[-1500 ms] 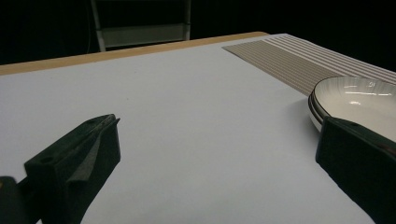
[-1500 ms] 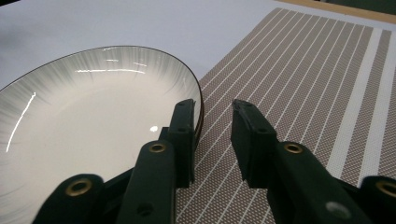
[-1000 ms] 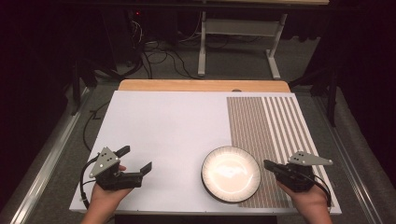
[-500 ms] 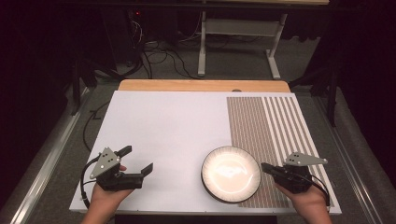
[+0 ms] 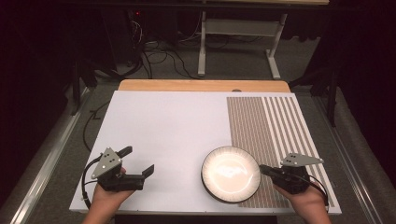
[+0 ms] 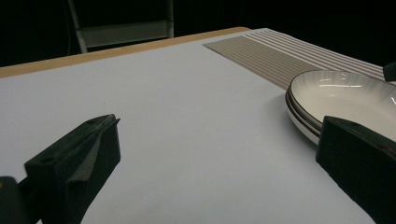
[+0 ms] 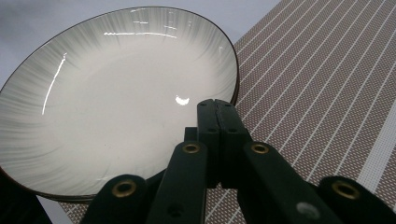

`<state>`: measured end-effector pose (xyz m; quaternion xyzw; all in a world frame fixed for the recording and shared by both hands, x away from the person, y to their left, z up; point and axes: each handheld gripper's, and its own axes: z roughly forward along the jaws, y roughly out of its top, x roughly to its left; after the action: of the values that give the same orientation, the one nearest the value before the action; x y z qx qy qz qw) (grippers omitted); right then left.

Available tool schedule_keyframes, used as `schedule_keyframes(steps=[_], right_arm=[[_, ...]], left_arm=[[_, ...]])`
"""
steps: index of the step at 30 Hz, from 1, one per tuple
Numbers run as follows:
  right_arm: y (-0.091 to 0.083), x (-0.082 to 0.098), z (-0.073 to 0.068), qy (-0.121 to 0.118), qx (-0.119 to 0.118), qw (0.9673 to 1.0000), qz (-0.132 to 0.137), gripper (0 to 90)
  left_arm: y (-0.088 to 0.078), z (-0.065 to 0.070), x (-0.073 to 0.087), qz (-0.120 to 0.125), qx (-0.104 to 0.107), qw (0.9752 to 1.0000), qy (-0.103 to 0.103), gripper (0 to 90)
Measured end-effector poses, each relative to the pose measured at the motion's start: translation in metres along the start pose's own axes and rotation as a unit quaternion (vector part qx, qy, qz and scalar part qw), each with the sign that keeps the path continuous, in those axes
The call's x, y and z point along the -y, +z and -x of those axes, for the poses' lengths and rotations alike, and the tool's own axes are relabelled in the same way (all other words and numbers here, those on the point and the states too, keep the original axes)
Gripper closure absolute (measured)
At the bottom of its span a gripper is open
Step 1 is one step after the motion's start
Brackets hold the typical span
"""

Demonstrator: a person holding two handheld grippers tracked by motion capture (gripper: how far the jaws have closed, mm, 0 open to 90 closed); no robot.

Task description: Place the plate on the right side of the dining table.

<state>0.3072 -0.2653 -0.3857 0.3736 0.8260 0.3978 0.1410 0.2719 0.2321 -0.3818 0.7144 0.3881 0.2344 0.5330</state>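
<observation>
White plate (image 5: 230, 173), dark rim, ribbed glaze. Left claw (image 5: 138, 162) apart; right claw (image 5: 262, 169) together.

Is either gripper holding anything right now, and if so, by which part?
Nothing is held. The right gripper is shut on nothing, its tips over the plate's near rim. The left gripper is open, apart from the plate.

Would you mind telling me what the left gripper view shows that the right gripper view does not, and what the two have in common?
Left gripper view alone: the left claw with its jaws wide apart, the bare white table between them, and the wooden edge at the far side. Right gripper view alone: the right claw with its jaws pressed together, tips over the plate's near rim. Both: the white plate with its dark rim, and the striped mat.
</observation>
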Motion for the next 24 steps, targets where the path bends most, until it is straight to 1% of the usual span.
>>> schedule_keyframes(steps=[4,24], right_arm=[[0.0008,0.0002,0.0002,-0.001,0.0,1.0,0.0,90.0],[0.0028,0.0005,-0.0014,-0.001,0.001,1.0,-0.005,90.0]], left_arm=[[0.0005,0.0003,0.0001,0.0,0.002,1.0,-0.001,0.5],[0.0004,-0.0002,0.0,0.001,-0.004,1.0,-0.001,0.5]])
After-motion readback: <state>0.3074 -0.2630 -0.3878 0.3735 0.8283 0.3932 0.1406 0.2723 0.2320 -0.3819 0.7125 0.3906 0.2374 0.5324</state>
